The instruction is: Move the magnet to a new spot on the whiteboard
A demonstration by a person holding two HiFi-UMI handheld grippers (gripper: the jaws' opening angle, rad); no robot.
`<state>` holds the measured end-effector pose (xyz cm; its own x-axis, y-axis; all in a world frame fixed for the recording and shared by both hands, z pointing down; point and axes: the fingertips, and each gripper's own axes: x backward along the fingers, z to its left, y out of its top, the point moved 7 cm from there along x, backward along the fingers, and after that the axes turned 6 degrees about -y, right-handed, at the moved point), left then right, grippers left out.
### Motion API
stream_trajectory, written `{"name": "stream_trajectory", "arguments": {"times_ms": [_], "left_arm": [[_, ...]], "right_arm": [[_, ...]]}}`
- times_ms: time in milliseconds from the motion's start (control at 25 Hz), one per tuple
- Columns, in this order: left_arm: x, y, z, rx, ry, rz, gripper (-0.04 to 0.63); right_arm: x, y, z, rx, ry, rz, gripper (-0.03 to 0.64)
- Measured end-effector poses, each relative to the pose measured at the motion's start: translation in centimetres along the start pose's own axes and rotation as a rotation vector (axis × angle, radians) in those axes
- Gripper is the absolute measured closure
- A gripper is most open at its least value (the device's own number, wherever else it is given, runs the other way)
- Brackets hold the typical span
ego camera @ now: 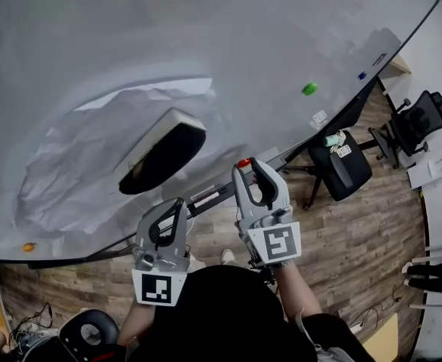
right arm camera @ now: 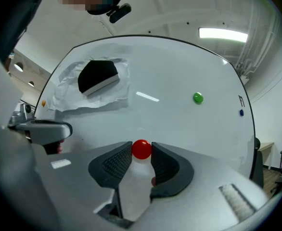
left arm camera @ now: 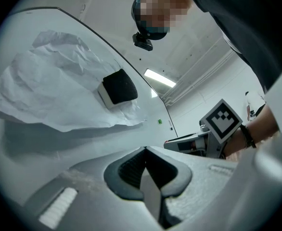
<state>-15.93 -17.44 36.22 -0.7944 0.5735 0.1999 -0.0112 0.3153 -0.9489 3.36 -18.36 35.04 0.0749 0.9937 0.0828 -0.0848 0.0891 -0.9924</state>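
A round red magnet (right arm camera: pixel 141 149) sits between the fingertips of my right gripper (right arm camera: pixel 141 151), and both pads press on it. In the head view the red magnet (ego camera: pixel 243 163) and right gripper (ego camera: pixel 246 166) are at the lower edge of the whiteboard (ego camera: pixel 244 36). I cannot tell whether the magnet touches the board. My left gripper (ego camera: pixel 177 202) is lower and to the left, short of the board, its jaws together with nothing in them; the left gripper (left arm camera: pixel 146 150) points at the board.
A black-and-white eraser (ego camera: pixel 163 153) pins a crumpled paper sheet (ego camera: pixel 70 164) to the board. A green magnet (ego camera: pixel 309 89), a blue magnet (ego camera: pixel 362 75) and an orange magnet (ego camera: pixel 29 246) also cling there. Office chairs (ego camera: pixel 342 164) stand on the wooden floor at right.
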Motion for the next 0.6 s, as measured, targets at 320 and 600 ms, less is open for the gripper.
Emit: {"name": "stream_trajectory", "arguments": {"times_ms": [320, 600], "left_arm": [[0.0, 0.1, -0.8, 0.025, -0.076, -0.031, 0.594], [-0.7, 0.1, -1.9, 0.025, -0.126, -0.047, 0.594]], "right_arm": [[2.8, 0.9, -0.2, 0.014, -0.081, -0.014, 0.491], [5.3, 1.4, -0.8, 0.035, -0.130, -0.035, 0.491]]}}
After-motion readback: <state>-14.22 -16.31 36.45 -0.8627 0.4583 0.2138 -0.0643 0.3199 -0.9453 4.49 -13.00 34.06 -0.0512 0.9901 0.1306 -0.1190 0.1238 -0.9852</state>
